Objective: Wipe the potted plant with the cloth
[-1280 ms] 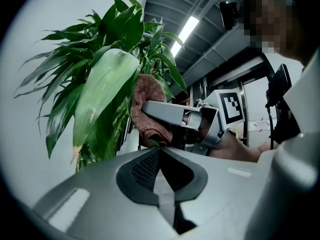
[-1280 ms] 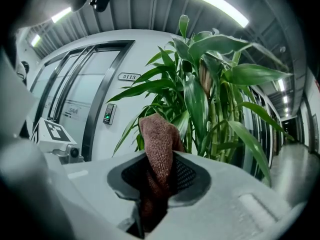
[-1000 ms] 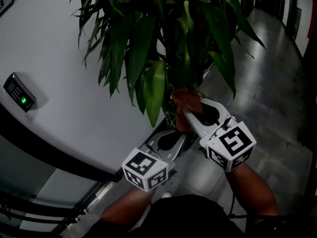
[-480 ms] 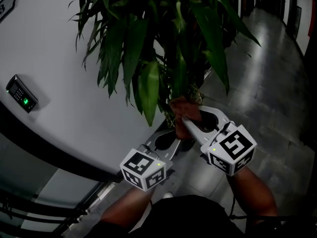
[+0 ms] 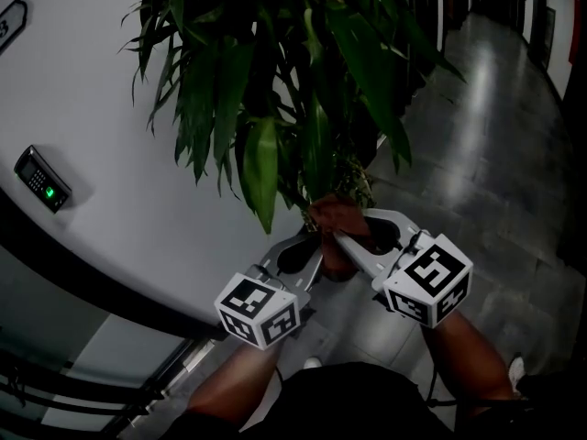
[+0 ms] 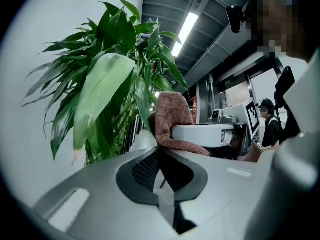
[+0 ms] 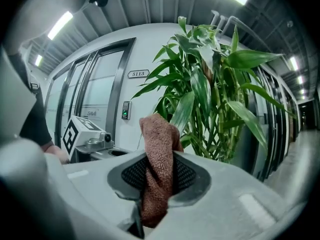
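An office-building corridor: a numbered door plate (image 7: 138, 74), a wall keypad reader (image 5: 41, 179), glass doors (image 7: 100, 101) and a polished floor (image 5: 500, 154).

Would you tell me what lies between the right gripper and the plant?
The cloth, held by the right gripper, as the right gripper view shows.

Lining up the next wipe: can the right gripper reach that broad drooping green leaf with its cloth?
Probably yes. The right gripper, shut on the reddish-brown knitted cloth, sits close by the broad drooping green leaf; nothing shows between them, and the shut left gripper lies alongside.
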Available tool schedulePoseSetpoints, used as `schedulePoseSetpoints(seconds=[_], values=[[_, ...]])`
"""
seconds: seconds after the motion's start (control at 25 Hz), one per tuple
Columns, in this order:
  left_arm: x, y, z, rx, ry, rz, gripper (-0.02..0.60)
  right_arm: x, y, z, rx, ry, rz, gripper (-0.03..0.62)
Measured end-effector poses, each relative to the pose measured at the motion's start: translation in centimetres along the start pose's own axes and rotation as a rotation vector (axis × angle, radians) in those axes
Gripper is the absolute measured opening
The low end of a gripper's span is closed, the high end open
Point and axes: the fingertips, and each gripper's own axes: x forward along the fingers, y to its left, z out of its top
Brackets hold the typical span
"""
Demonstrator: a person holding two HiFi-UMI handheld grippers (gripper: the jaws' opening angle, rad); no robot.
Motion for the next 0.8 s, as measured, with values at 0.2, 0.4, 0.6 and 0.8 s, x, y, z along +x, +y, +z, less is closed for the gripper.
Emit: schedulePoseSetpoints(seconds=[0.2, 0.4, 0.6, 0.8], values=[[0.1, 0.5, 0.4, -0.006, -0.02, 0.037, 0.017, -1.6, -0.3, -0.6, 0.024, 0.01, 0.014, 0.071], [-0.1, 1.2, 1.2, 0.002, -0.051, 0.091, 0.02, -3.2, -0.9, -0.3, 0.01, 0.002, 0.006, 0.071], [-0.2, 0.3, -1.3, -0.03, 0.015, 0.08, 0.081, -4.5, -0.8, 1.1, -0.025, -0.028, 0.014, 0.071], [0.3, -2.0, -1.2, -0.049, 0.013, 0.038, 0.1, -6.2, -0.6, 3.8, -0.056, -0.11, 0.008, 0.071]])
